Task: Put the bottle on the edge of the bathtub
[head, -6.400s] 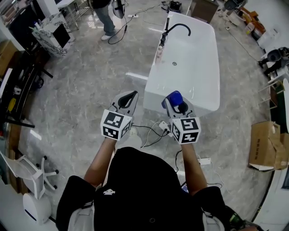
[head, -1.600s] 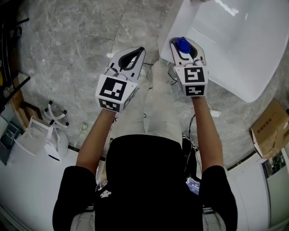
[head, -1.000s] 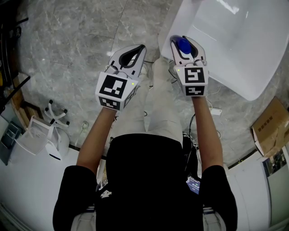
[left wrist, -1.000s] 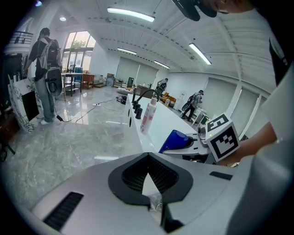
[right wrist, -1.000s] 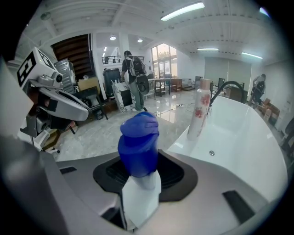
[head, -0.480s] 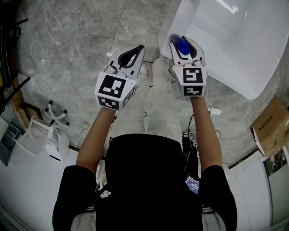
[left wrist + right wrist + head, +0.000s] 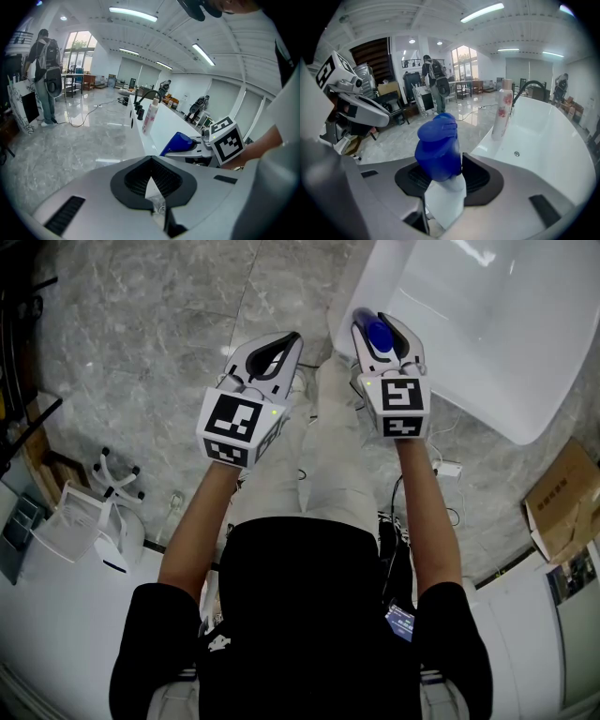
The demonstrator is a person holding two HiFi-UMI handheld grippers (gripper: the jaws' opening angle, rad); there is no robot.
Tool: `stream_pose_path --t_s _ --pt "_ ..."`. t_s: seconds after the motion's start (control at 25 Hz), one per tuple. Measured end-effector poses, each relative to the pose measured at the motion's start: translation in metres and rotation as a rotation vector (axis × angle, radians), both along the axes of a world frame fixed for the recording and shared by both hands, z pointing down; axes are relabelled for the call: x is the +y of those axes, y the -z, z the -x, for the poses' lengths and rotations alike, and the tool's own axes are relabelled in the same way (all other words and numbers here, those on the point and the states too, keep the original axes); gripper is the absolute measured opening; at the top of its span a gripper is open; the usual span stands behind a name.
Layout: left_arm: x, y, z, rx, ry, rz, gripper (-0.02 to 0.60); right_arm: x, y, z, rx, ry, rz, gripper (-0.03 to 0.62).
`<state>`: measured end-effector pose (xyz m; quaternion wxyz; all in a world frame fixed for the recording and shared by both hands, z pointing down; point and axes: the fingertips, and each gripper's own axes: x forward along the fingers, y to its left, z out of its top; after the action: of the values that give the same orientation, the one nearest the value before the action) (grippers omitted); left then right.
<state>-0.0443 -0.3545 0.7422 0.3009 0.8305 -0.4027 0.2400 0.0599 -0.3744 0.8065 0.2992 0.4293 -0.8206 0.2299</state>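
Person: black top [image 7: 309, 615] and pale trousers fill the lower middle of the head view, both bare forearms reaching up the frame.
Left gripper [image 7: 292, 337]: upper middle of the head view, over the grey marble floor [image 7: 141, 334]; its jaws meet at the tips and nothing is gripped between them.
Right gripper [image 7: 380, 321]: just right of the left one; its jaws stand wide, pressed on the bottle.
Bottle [image 7: 379, 334]: blue cap, white body, standing up between the right jaws, at the near left corner of the bathtub; I cannot tell whether it touches the rim.
Bathtub [image 7: 497, 343]: white, filling the upper right of the head view.
Power strip [image 7: 448, 468]: white, on the floor right of centre, below the tub.
Cardboard box [image 7: 562, 507]: right edge of the head view.
White chair [image 7: 94, 521]: left edge, on the floor.
Pink bottle [image 7: 504, 115]: upright on the tub's rim, right of centre in the right gripper view.
Tap [image 7: 529, 89]: black and curved, just behind the pink bottle.
Far person [image 7: 433, 82]: with a backpack, standing upper centre.
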Motion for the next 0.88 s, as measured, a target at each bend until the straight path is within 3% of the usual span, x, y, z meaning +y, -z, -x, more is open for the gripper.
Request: stream_pose_path --t_s 0.4,0.88 --pt "-0.006 0.006 -0.006 0.006 -0.012 -0.006 0.014 0.004 -0.001 -0.005 -0.026 -0.011 0.049 0.187" --pt "-0.009 0.03 -0.011 0.013 -0.037 -0.045 0.014 0.012 0.021 -0.01 -0.016 -0.039 0.032 0.192"
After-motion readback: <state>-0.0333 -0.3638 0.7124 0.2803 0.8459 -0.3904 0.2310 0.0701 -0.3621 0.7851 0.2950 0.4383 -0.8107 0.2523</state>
